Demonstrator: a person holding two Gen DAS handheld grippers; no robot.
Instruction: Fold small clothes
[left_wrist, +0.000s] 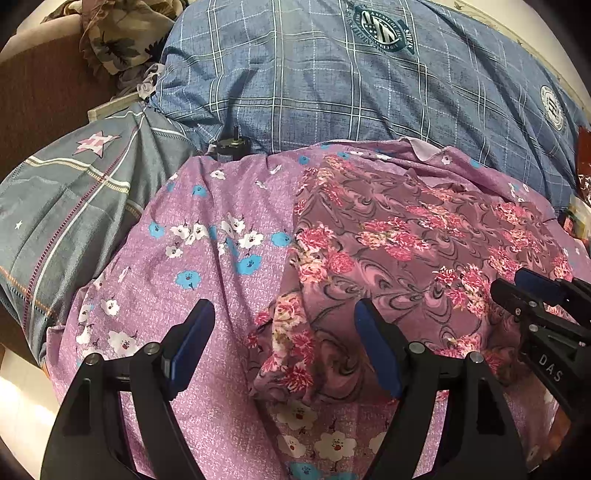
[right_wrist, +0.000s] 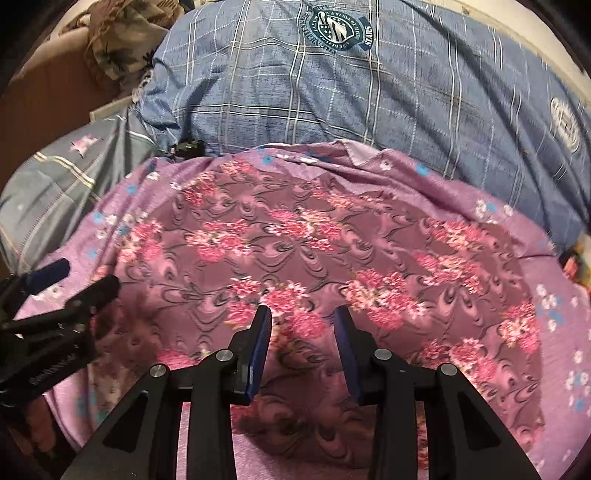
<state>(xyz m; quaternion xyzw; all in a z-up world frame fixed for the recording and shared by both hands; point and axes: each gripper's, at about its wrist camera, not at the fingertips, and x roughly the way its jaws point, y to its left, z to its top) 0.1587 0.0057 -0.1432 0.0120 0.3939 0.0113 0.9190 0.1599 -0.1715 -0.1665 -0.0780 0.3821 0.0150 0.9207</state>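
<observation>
A mauve garment (left_wrist: 406, 236) (right_wrist: 314, 240) printed with pink flower clusters lies spread on a purple floral sheet (left_wrist: 207, 258) (right_wrist: 554, 295). My left gripper (left_wrist: 284, 308) hovers open and wide over the garment's crumpled near-left corner, with its left finger over bare sheet. It shows at the left edge of the right wrist view as the left gripper (right_wrist: 74, 277). My right gripper (right_wrist: 303, 314) hangs over the garment's near edge, its jaws partly apart, and cloth shows through the gap. In the left wrist view the right gripper (left_wrist: 517, 284) enters from the right.
A bulky blue plaid quilt (left_wrist: 314, 81) (right_wrist: 332, 92) rises behind the sheet. A grey striped pillow (left_wrist: 66, 206) lies at the left. A small black object (left_wrist: 227, 146) (right_wrist: 186, 146) sits between sheet and quilt. Brown floral cloth (left_wrist: 118, 37) is heaped at the far left.
</observation>
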